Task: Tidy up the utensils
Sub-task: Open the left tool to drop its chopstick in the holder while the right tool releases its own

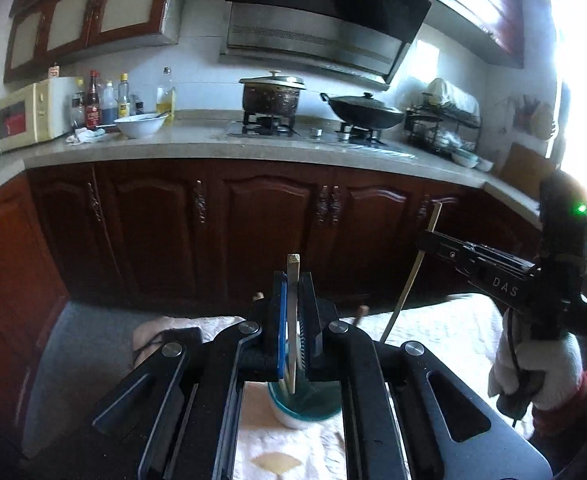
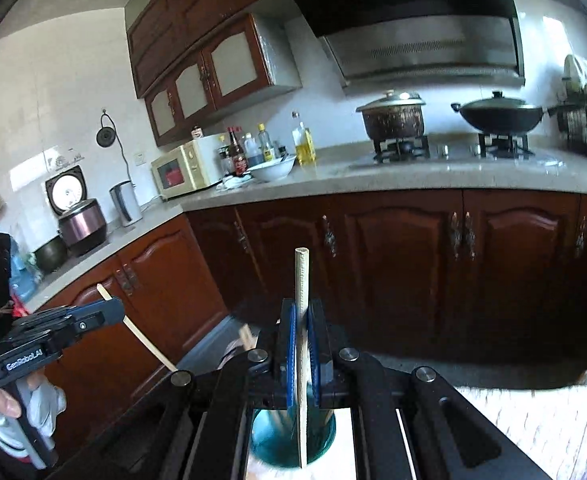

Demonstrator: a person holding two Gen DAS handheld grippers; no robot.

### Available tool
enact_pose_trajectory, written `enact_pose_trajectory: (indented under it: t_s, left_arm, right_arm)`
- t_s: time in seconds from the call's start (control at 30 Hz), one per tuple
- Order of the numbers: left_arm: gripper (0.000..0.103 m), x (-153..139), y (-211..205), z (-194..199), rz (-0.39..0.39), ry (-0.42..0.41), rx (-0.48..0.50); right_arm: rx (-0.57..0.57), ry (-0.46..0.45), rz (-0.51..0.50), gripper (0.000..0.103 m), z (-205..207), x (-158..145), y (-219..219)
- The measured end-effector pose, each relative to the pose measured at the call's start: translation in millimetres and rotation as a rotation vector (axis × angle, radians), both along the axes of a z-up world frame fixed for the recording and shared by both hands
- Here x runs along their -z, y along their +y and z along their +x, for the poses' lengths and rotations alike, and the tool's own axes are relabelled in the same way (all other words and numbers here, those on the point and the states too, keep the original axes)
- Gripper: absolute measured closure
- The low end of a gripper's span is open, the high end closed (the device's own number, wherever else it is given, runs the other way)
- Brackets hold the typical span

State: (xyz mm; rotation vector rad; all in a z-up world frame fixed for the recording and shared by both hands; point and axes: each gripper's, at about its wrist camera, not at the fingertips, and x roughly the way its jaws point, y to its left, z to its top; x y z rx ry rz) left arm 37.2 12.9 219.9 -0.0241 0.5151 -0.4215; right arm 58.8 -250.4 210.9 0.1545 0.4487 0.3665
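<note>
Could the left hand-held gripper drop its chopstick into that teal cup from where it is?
Probably yes: the left hand-held gripper holds its chopstick upright, lower end already at the teal cup's open mouth.

Lidded pot (image 1: 272,96) and wok (image 1: 363,111) on stove, white bowl (image 1: 139,125), microwave (image 1: 25,116), bottles (image 1: 93,100)

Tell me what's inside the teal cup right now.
The teal cup takes the lower ends of both chopsticks: the right gripper holds one, the left gripper another. Its bottom is hidden.

Wooden chopstick (image 2: 302,320), translucent teal plastic cup (image 2: 293,440)
</note>
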Motion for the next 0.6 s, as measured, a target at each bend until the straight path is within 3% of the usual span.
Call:
enact_pose_trajectory:
  t_s: [0.27, 0.6]
  left_arm:
    - [0.099, 54.6, -15.2, 35.5, 0.052, 0.076, -0.043]
    - [0.099, 96.6, -31.4, 43.7, 0.074, 0.150, -0.044]
  right_arm:
    - [0.046, 0.004, -0.023, 0.098, 35.6, 45.4, 20.8]
    - [0.018, 0.140, -0.011, 0.098, 44.3, 102.3, 15.4]
